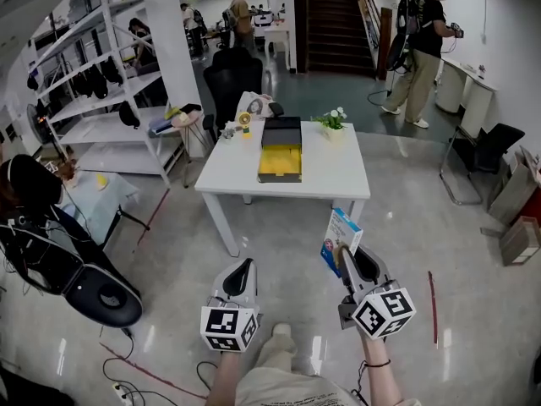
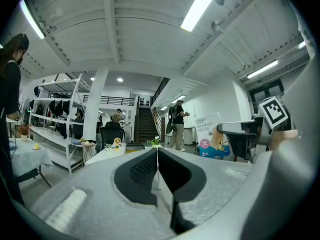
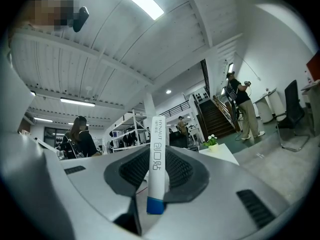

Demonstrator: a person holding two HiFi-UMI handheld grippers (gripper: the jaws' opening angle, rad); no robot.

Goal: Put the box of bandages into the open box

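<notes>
Nearest me, the left claw [image 1: 243,266] is empty, its jaws shut, held low over the floor [image 1: 296,227]. Beside it the right claw [image 1: 345,256] is clamped on the bandage box [image 1: 340,237], pinching it across its thin faces with most of the pack standing up past the tips. The pack is well short of the table [image 1: 330,172], so I judge the carry has barely begun.

To do it well, I'd keep the squeeze as it is: thin card dents under more pressure and slips under less. Walk in and bring the pack over the open box [image 1: 280,161]. Tilt it flat to match the long cavity, then lower it inside before letting the jaws part. The left claw could steady the open box's rim if it starts to slide.

The claw shells are matte grey plastic, with black ribbed pads that look rubbery. The bandage box is a slim, flat rectangle of glossy white card with a blue band. The floor is polished grey and throws back the lights. Further off, the table is smooth and white. The open box on it is a black oblong with a yellow lining, its lid laid back. A small potted plant [image 1: 333,121] stands near it.
</notes>
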